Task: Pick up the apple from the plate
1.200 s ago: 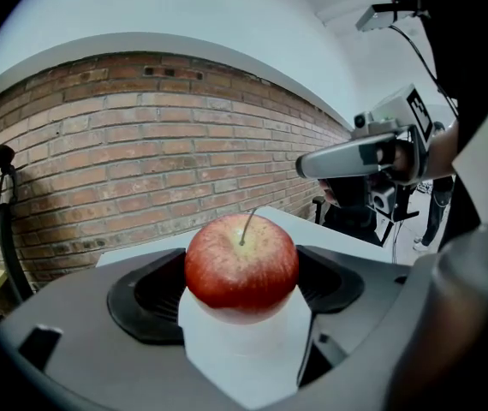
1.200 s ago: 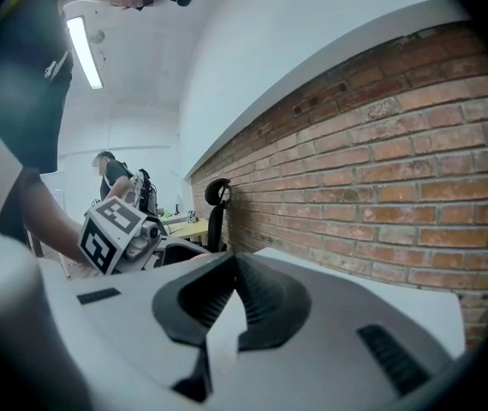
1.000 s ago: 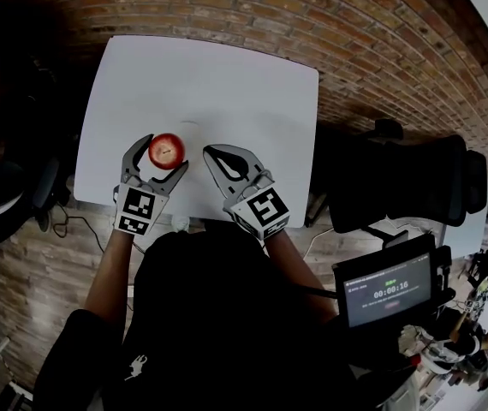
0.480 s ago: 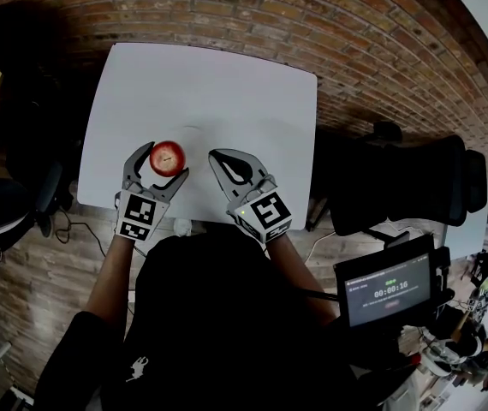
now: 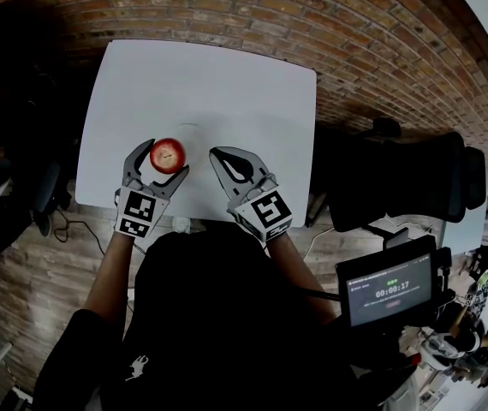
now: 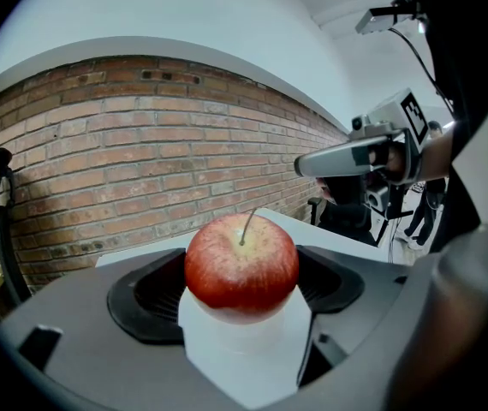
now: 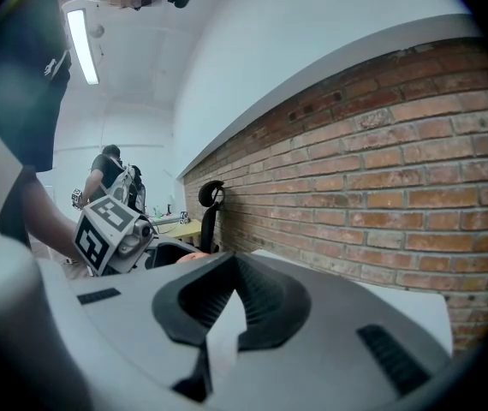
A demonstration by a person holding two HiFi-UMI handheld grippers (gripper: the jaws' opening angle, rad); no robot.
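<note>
- A white table [image 5: 227, 84] stands before a red brick wall [image 6: 141, 144], with a black office chair [image 5: 398, 178] alongside.
- The apple [image 5: 168, 155] sits stem up between the jaws of the left gripper [image 5: 166, 156], over the table's near half.
- The fruit is round, with glossy red skin; the jaws are smooth grey plastic with black ribbed pads.
- The left jaws, spread wide, clamp the apple's sides.
- The right gripper [image 5: 218, 154], just beside it, has its jaws pressed together on nothing.

White tabletop [image 5: 227, 84] sitting beside a brick wall [image 5: 355, 32], black office chair [image 5: 398, 182] standing just off its right edge, another dark chair [image 5: 21, 84] standing at its left, small screen [image 5: 391, 291] glowing with a timer at lower right, cable [image 5: 68, 221] trailing over the wood-plank floor [image 5: 21, 289]
</note>
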